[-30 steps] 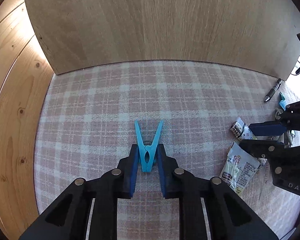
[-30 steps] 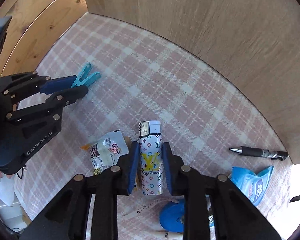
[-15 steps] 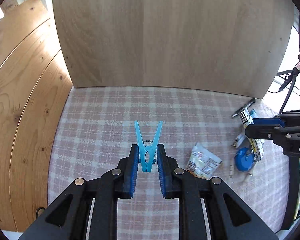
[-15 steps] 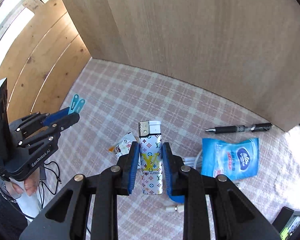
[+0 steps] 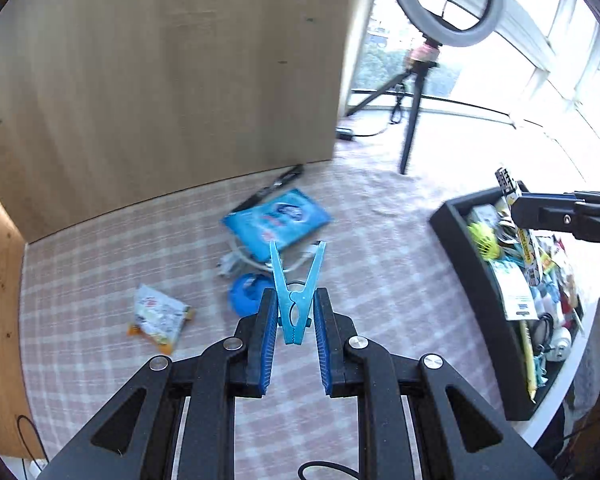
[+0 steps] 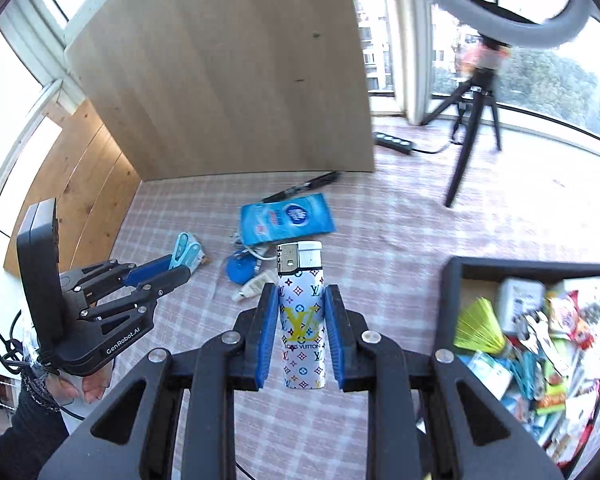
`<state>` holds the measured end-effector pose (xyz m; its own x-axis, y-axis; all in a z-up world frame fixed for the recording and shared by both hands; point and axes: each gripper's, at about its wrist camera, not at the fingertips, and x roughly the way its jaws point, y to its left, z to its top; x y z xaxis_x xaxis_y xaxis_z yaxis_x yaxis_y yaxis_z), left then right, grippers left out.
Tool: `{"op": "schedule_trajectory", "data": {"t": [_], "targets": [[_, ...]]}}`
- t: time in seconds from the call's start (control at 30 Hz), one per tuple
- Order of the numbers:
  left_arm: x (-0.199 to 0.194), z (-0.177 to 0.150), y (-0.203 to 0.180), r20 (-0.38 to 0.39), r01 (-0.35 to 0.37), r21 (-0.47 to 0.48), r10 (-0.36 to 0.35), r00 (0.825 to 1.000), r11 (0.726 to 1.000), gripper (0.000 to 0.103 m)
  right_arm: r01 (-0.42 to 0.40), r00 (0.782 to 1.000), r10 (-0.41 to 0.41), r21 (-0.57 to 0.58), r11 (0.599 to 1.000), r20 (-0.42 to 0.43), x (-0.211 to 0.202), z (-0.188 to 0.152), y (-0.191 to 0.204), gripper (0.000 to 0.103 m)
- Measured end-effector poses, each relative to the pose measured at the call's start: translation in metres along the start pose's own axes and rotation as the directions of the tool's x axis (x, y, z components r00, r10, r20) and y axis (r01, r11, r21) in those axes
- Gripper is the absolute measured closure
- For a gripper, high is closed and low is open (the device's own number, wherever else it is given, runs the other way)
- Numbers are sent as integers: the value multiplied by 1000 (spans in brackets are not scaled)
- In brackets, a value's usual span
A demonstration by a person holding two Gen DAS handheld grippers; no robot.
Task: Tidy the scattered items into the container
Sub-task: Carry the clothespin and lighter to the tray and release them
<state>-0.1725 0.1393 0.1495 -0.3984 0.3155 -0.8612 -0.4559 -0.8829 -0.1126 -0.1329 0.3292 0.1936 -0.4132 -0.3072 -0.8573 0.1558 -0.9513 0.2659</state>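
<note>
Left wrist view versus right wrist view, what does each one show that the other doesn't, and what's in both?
Only the left wrist view shows the snack packet in full on the checked cloth. Only the right wrist view shows the person's hand under the left hand-held gripper and the power strip. Both show the blue clothespin, the patterned lighter clamped in the right hand-held gripper, the blue tissue pack, the pen and the black container.

Both hand-held grippers have lifted the clothespin and lighter off the cloth toward the black tray.
</note>
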Motion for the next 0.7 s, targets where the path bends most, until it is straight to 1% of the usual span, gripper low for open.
{"op": "schedule_trajectory", "data": {"t": [0.07, 0.17, 0.23, 0.33, 0.5, 0.6, 0.7], "targets": [[1, -1, -42, -8, 40, 56, -40, 999, 998, 86, 50, 998, -52, 58, 997, 29, -25, -19, -30, 80], [4, -6, -95, -24, 105, 127, -103, 994, 986, 86, 117, 991, -126, 151, 982, 54, -57, -51, -72, 80], [7, -8, -129, -41, 153, 170, -148, 988, 973, 86, 156, 983, -172, 213, 964, 57, -73, -74, -98, 80], [9, -11, -175, -77, 216, 219, -204, 976, 952, 86, 188, 975, -215, 302, 934, 57, -93, -106, -132, 80], [7, -26, -241, -140, 305, 297, -275, 951, 905, 86, 212, 967, -251, 394, 894, 48, -113, -151, -166, 80], [5, -39, -270, -173, 333, 345, -289, 942, 878, 86, 219, 966, -258, 425, 879, 35, -117, -168, -178, 80], [7, -46, -288, -194, 352, 373, -298, 935, 858, 85, 219, 966, -259, 451, 865, 28, -118, -177, -187, 79]]}}
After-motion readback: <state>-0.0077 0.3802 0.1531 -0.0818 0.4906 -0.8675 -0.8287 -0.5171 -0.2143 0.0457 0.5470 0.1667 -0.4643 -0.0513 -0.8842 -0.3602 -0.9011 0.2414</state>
